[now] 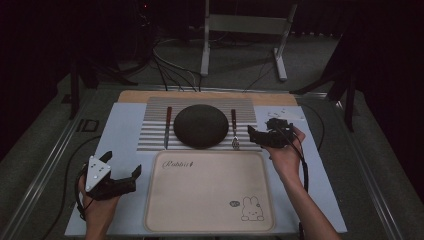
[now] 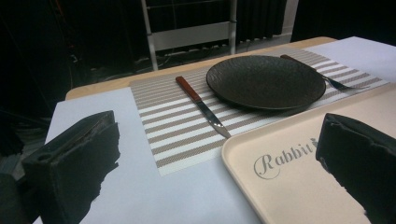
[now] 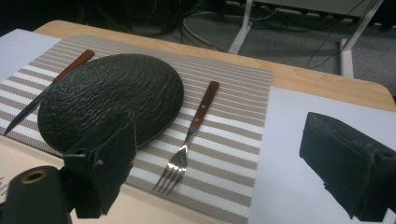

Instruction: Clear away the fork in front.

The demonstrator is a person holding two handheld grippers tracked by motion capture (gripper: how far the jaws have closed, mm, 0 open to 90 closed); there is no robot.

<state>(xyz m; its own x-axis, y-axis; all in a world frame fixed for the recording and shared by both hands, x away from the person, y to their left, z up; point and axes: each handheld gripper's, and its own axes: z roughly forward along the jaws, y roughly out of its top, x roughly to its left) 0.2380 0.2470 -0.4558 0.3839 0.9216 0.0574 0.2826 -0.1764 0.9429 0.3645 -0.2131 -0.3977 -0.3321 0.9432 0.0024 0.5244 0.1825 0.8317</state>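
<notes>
Right claw (image 1: 256,135) beside fork (image 1: 234,131) (tines clearer close-up)

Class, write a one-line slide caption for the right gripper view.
Open right gripper hovers near fork beside dark plate.

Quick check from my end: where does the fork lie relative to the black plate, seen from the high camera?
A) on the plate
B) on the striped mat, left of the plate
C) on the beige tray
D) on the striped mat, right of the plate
D: the fork lies on the striped mat just right of the black plate, while the knife lies to the plate's left.
</notes>
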